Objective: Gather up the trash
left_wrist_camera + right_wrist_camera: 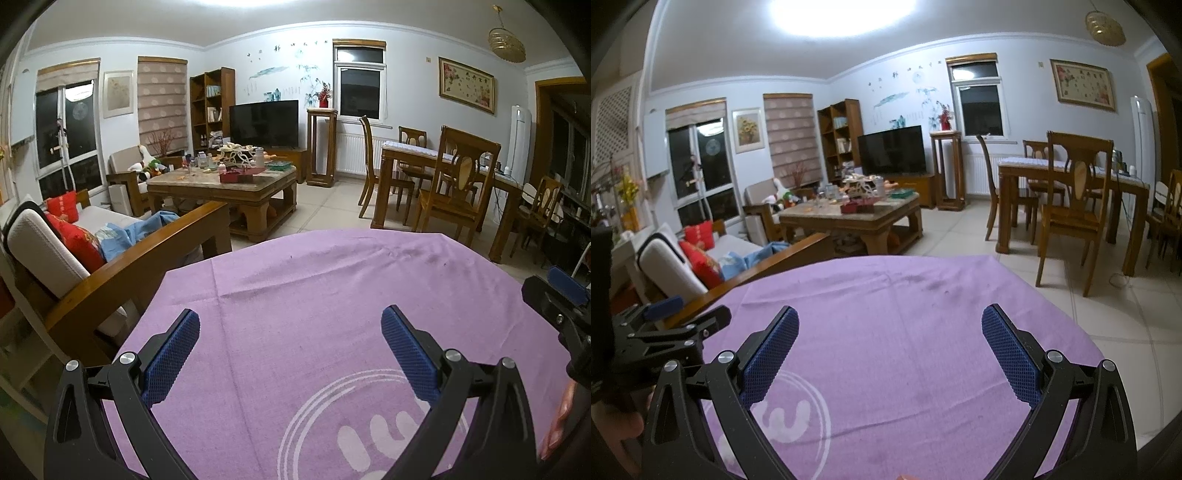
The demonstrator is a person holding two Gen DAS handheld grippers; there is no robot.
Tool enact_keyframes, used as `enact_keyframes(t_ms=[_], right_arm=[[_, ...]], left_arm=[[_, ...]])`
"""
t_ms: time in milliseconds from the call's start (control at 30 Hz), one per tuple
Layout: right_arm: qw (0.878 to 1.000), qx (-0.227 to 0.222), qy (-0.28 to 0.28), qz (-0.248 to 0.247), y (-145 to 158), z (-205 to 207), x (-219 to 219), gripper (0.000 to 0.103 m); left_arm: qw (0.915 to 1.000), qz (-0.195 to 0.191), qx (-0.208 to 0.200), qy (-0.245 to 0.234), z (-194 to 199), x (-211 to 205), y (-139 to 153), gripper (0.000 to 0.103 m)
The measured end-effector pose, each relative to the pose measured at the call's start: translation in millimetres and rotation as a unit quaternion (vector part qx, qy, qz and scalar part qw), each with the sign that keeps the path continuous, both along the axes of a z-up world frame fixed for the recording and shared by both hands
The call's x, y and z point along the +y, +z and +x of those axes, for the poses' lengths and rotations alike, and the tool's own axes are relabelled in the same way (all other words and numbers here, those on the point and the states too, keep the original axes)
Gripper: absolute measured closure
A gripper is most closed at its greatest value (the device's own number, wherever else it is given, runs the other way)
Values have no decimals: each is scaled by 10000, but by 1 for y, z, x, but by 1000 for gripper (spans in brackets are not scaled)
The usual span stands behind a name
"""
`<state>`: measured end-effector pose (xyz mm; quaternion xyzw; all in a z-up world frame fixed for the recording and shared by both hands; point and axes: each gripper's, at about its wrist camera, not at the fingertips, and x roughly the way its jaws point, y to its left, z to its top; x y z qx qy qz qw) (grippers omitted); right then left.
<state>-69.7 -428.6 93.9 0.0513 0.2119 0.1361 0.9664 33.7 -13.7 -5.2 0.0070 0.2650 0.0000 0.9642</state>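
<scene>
My left gripper (290, 323) is open and empty, held above a round table covered with a purple cloth (314, 295). My right gripper (890, 323) is open and empty over the same purple cloth (905, 314). The right gripper shows at the right edge of the left wrist view (561, 295), and the left gripper shows at the left edge of the right wrist view (676, 321). No trash shows on the cloth. A cluttered wooden coffee table (225, 181) with bottles, boxes and small items stands across the room, also in the right wrist view (849, 214).
A wooden sofa (110, 251) with red cushions stands to the left. A dining table (424, 162) with wooden chairs (454, 192) stands to the right. A TV (264, 123) and a bookshelf (212, 107) line the far wall. Tiled floor (325, 210) lies between.
</scene>
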Motion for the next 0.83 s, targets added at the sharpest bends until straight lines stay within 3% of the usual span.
enact_keyframes(t_ms=[267,533,833], right_arm=[[10000,18,-2,2,3,0,-1,5],[10000,10,-22,-14,-1,-3,-2,5],[10000,15,-15,-27,2,-3,-4,5]], left_arm=[[10000,-1,21,-23,-2,-2,-2,5],[9994,-184,-17,-292,0,2,-4,5],[9988,-400,115,-262,4,7,-4,5]])
